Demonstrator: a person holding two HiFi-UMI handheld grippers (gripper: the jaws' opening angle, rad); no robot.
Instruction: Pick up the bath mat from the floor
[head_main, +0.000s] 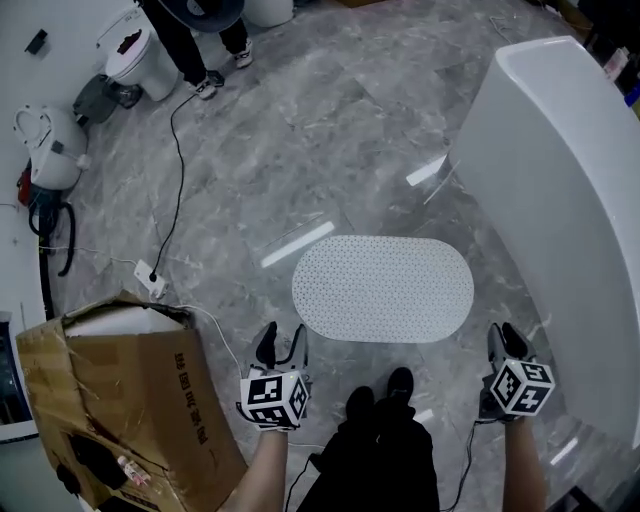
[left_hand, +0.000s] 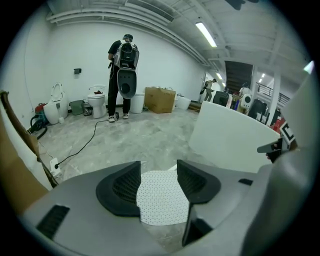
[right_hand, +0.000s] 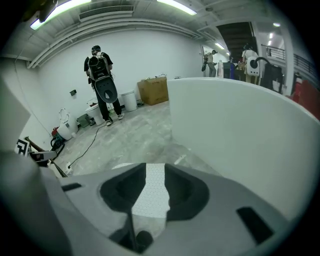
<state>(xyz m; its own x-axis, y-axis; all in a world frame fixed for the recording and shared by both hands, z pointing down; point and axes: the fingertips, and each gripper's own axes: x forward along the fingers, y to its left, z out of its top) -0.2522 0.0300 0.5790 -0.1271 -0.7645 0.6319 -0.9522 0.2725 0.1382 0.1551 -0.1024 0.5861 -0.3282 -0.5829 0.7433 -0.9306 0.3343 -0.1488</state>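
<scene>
The bath mat (head_main: 383, 288) is a white, dotted oval lying flat on the grey marble floor beside the tub. My left gripper (head_main: 282, 343) hovers just short of the mat's near left corner, jaws open and empty. My right gripper (head_main: 505, 338) hangs off the mat's near right end, its jaws a narrower gap apart and holding nothing. In the left gripper view the mat (left_hand: 160, 200) shows on the floor beyond the left gripper (left_hand: 157, 180). The right gripper view shows the mat (right_hand: 151, 192) through the right gripper (right_hand: 155, 187) in the same way.
A white bathtub (head_main: 560, 190) fills the right side. A torn cardboard box (head_main: 120, 400) stands at the near left, with a power strip (head_main: 152, 280) and its black cable (head_main: 180, 160) beyond. Two toilets (head_main: 140, 55) and a standing person (head_main: 205, 45) are at the far left. My shoes (head_main: 385, 392) are just behind the mat.
</scene>
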